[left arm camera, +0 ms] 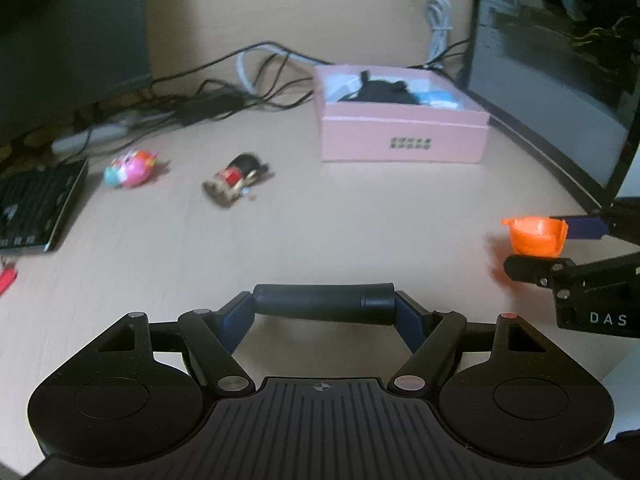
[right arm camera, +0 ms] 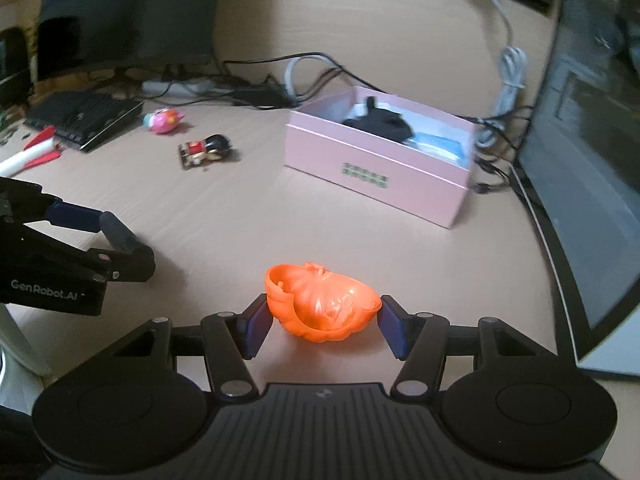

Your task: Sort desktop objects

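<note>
My left gripper is shut on a black cylinder that lies crosswise between its blue pads, lifted off the desk. In the right wrist view that gripper shows at the left edge with the cylinder. My right gripper is shut on an orange pumpkin-shaped shell, pads pressing its two sides. The same shell appears at the right of the left wrist view. A pink box stands open ahead, with a black item and a blue-white item inside.
A pink toy and a small black-and-red toy lie left of the box. A black keyboard-like device and red-white pens sit far left. Cables run behind; a monitor stands right.
</note>
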The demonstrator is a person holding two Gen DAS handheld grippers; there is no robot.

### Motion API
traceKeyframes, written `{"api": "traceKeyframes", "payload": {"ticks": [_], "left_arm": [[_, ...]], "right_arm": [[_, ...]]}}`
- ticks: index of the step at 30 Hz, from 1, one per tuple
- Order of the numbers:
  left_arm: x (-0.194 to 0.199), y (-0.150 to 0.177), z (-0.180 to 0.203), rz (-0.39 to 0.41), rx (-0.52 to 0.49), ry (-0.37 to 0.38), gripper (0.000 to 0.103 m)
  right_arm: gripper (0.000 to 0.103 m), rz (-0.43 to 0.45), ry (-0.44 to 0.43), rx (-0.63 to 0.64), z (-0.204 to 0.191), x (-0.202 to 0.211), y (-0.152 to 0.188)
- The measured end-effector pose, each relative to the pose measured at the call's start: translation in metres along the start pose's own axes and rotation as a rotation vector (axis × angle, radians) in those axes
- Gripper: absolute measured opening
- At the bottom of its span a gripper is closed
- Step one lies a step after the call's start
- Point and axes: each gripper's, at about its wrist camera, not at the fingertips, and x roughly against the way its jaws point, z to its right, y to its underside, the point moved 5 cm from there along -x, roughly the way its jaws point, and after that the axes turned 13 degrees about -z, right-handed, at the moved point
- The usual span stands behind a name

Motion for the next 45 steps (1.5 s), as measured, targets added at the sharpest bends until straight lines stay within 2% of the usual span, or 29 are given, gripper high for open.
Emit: {"api": "traceKeyframes", "payload": {"ticks": [4,8,14,17,19,21,22,24,27,30,32,33,34,35,38,42,45], "left_arm": [[-0.001,-0.023,0.010,0.026,-0.035,0.038,0.080],[0.002,-0.064,0.019,0.092,-0.071,0.078,0.080],[-0.007,-0.144,0.043,0.223,-0.139,0.104,0.080],[-0.020,-0.177,0.053,0.268,-0.152,0.142,0.080],[-0.037,-0.192,0.056,0.272,-0.148,0.131,0.084],[-0.057,-0.203,0.054,0.226,-0.129,0.126,0.086],[-0.061,-0.203,0.049,0.207,-0.111,0.134,0.087],[-0.059,-0.193,0.038,0.200,-0.104,0.160,0.096],[-0.056,-0.172,0.020,0.146,-0.116,0.146,0.096],[-0.059,-0.154,-0.005,0.066,-0.057,0.152,0.096],[-0.058,-0.146,-0.020,0.048,-0.039,0.142,0.096],[-0.055,-0.143,-0.028,0.049,-0.033,0.132,0.096],[-0.053,-0.139,-0.036,0.050,-0.024,0.120,0.097],[-0.051,-0.136,-0.044,0.050,-0.010,0.110,0.097],[-0.048,-0.123,-0.067,0.040,0.046,0.079,0.097],[-0.053,-0.099,-0.090,-0.027,0.112,0.046,0.098],[-0.050,-0.080,-0.096,-0.048,0.142,0.031,0.098]], "right_arm": [[0.058,-0.002,0.004,-0.055,0.017,0.004,0.002],[0.058,0.034,-0.004,-0.121,0.036,0.021,-0.007],[0.058,0.194,0.090,-0.202,0.083,0.067,-0.072],[0.058,0.249,0.089,-0.295,0.112,0.081,-0.113],[0.058,0.272,0.078,-0.353,0.126,0.086,-0.139],[0.058,0.291,0.072,-0.378,0.134,0.087,-0.165],[0.058,0.294,0.077,-0.381,0.136,0.085,-0.176],[0.058,0.291,0.080,-0.370,0.138,0.077,-0.201],[0.058,0.259,0.056,-0.354,0.138,0.056,-0.231],[0.058,0.210,0.031,-0.358,0.137,0.024,-0.255],[0.058,0.167,0.014,-0.372,0.135,0.000,-0.265],[0.059,0.139,-0.003,-0.373,0.134,-0.016,-0.272],[0.069,0.116,-0.018,-0.368,0.134,-0.031,-0.277],[0.077,0.094,-0.022,-0.367,0.133,-0.045,-0.280],[0.078,0.070,0.022,-0.376,0.132,-0.068,-0.281],[0.082,0.079,-0.004,-0.370,0.122,-0.068,-0.270],[0.083,0.076,0.015,-0.324,0.105,-0.066,-0.260]]}}
